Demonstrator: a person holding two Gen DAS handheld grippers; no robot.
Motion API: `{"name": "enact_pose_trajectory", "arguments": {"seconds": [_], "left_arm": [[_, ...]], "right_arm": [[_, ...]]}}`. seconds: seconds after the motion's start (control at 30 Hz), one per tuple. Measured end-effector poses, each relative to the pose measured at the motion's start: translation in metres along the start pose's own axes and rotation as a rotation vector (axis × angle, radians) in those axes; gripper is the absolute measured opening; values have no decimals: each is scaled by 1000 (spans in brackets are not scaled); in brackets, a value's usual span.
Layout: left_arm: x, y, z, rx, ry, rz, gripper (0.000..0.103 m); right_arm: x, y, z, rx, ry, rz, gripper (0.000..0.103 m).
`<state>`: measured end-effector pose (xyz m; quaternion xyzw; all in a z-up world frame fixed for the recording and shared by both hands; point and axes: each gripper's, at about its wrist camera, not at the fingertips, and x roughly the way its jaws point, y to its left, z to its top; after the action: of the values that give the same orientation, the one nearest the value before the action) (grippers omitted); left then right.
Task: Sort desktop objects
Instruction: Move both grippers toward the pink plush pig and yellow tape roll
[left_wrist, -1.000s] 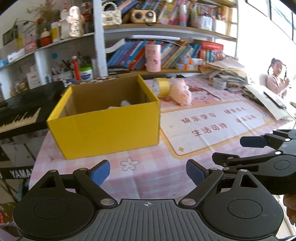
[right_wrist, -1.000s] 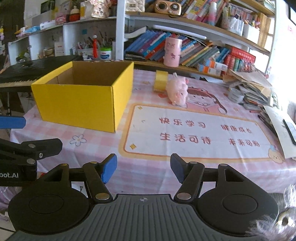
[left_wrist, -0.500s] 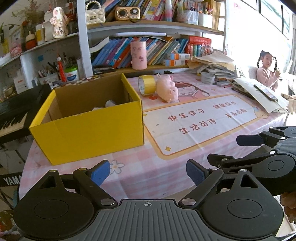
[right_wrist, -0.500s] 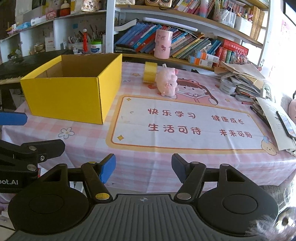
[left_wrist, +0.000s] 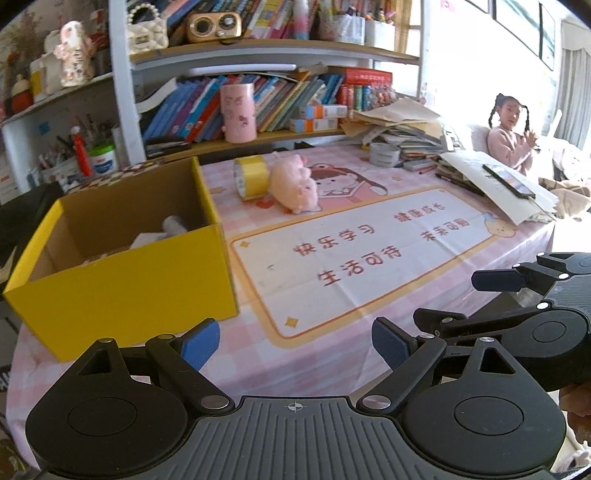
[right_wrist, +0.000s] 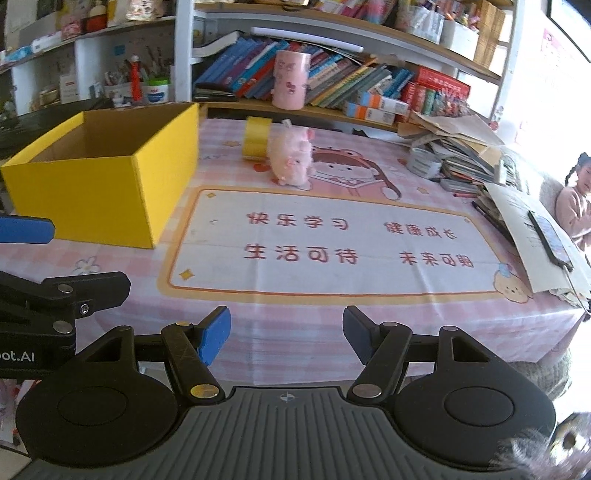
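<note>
A person is holding two black grippers over the near edge of a table with a pink checked cloth (right_wrist: 221, 350). The left gripper (left_wrist: 295, 345) is standing with its blue pads wide apart, and nothing is sitting between them. The right gripper (right_wrist: 286, 334) is standing with its jaws apart too, a bit less wide, and they are empty. Both are pointing down and forward at the table.

A yellow box (left_wrist: 122, 288) is sitting on the left side of the table with its top open. Some pale things are lying inside it, but I cannot tell what they are.

Farther back, a pink plush pig (left_wrist: 293, 184) is lying on the cloth. A roll of yellow tape (left_wrist: 251, 177) is standing on its edge right beside it, touching it or almost touching it. Both are sitting well apart from the grippers and just past the far right corner of the box.

A big mat with red writing (right_wrist: 332, 240) is covering the middle of the table. A messy pile of papers and books (right_wrist: 454, 147) is lying on the far right. A pink cup (right_wrist: 290, 79) is standing on the shelf behind, in front of rows of books.
</note>
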<state>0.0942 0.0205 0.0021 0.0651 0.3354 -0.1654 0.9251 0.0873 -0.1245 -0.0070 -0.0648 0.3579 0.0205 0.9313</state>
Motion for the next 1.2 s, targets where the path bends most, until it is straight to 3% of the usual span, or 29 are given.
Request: {"name": "enact_pose_trajectory", "arguments": {"seconds": [0.27, 0.73, 1.2], "left_arm": [[19, -14, 13, 29, 6, -22, 92], [60, -35, 44, 28, 29, -4, 92], [105, -48, 97, -33, 14, 128, 92]], "right_arm": [[12, -25, 4, 43, 16, -29, 65], [49, -66, 24, 59, 41, -6, 66], [103, -112, 66, 19, 22, 100, 66]]}}
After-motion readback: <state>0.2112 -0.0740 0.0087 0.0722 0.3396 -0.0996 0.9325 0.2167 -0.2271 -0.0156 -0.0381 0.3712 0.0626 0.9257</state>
